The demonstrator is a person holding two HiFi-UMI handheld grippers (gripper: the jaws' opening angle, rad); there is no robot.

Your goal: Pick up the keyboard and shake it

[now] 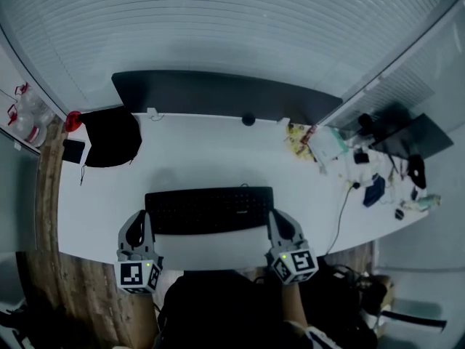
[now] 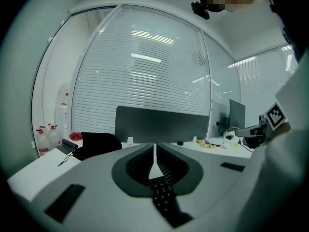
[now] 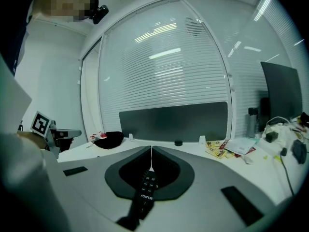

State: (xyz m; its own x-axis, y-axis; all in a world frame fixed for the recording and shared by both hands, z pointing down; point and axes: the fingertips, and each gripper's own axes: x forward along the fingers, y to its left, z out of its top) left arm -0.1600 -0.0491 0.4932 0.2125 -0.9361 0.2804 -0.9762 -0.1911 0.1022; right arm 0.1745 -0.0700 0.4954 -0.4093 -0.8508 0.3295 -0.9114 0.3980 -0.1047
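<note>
Keyboard [image 1: 209,209] lies square across the near edge of the white desk [image 1: 218,151]; contact with the surface not resolvable. Left gripper [image 1: 147,220] at its left end, right gripper [image 1: 275,220] at its right end. Both jaw pairs drawn to a hairline seam, each with a strip of keys caught in it. Black bag [image 1: 109,137] sits far left. Dark partition [image 1: 218,93] stands behind.
</note>
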